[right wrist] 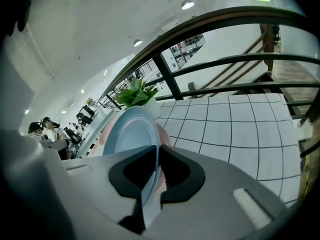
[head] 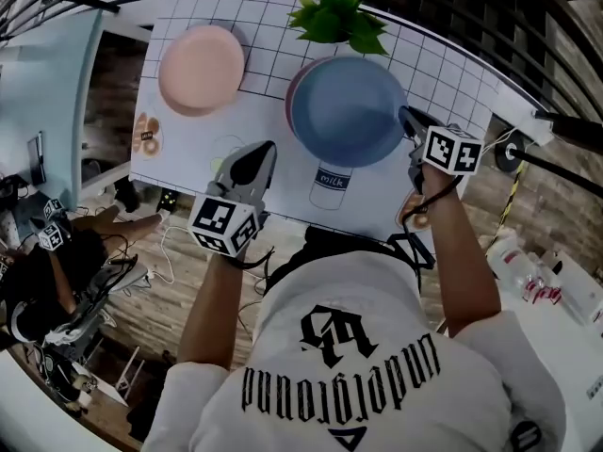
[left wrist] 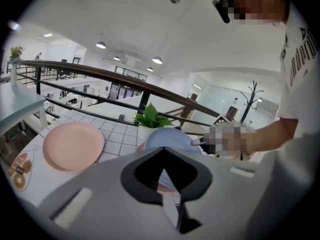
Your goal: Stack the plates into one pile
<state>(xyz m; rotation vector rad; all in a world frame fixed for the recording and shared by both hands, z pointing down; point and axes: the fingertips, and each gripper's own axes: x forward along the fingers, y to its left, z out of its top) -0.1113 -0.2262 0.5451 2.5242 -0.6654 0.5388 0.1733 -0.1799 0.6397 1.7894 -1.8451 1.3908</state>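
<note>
The right gripper (head: pixel 408 118) is clenched on the right rim of the blue plate (head: pixel 344 111); in the right gripper view the rim runs edge-on between the two jaws, pinched from both sides. The blue plate sits over a darker pink plate (head: pixel 290 95) just near of the plant (head: pixel 336 12), covering almost all of it; only a sliver of that lower rim shows at the blue plate's left edge. Whether the two already touch I cannot tell; judging by the overlap, the move that remains is mostly downward, with perhaps a slight shift left to centre it.

The left gripper (head: pixel 267 149) hangs near the front edge of the table (head: pixel 452 73), jaws closed together on nothing, pointing toward the blue plate's near left edge. The light pink plate (head: pixel 201 69) lies flat and alone at the far left, well apart from the pair; the left gripper is the nearer one to it, so fetching it would likely fall to that hand.
</note>
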